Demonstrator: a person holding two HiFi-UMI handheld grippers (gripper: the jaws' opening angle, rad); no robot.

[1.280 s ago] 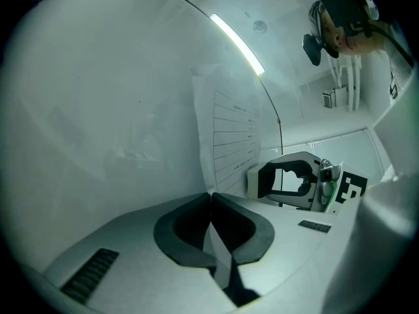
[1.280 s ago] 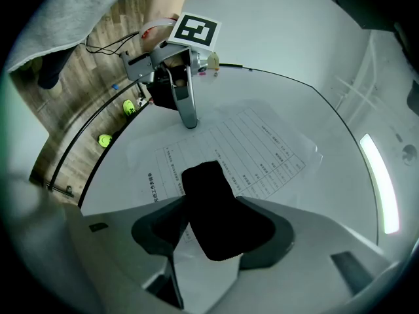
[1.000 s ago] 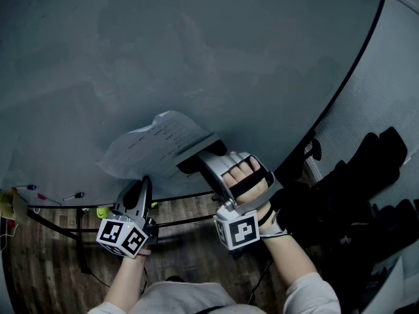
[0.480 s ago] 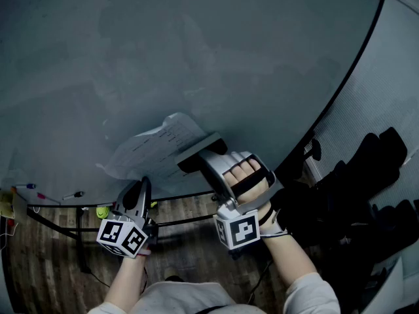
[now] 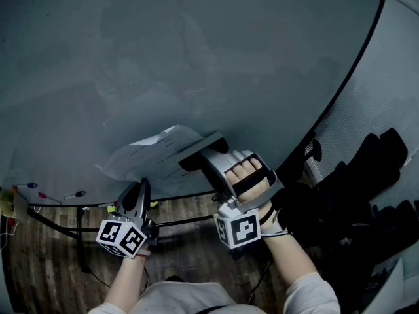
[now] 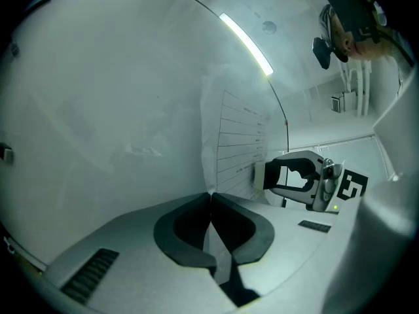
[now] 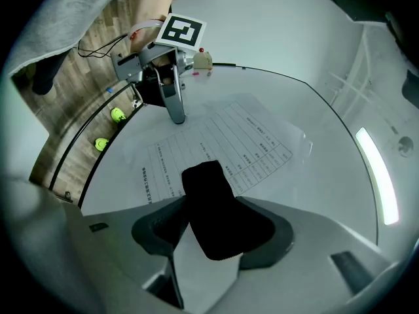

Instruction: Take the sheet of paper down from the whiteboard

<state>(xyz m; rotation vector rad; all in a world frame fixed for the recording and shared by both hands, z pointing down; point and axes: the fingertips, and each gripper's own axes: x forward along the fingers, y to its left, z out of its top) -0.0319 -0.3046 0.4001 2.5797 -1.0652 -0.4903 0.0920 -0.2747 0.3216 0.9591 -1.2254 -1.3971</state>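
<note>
Paper [image 5: 154, 150] low on the whiteboard [image 5: 196, 57]: left gripper [image 6: 211, 198] clamped on it, right gripper [image 7: 215, 209] holding a block [image 7: 206, 182].
The whiteboard fills most of the head view. The paper is 1 printed sheet with ruled rows of text, lying near the board's bottom edge, and part of it bows away from the surface. The 2 jaws of the left gripper are pressed fully together at their tips, with the sheet's edge pinched between them. The sheet rises from that point in the left gripper view. The right gripper's jaws stand wide apart and are closed on the black block, which fills the gap between the pads. The block's far end lies over the lower part of the paper. Whether it touches the sheet cannot be told. Markers [image 5: 73, 195] lie on the tray under the board, left of the grippers.
</note>
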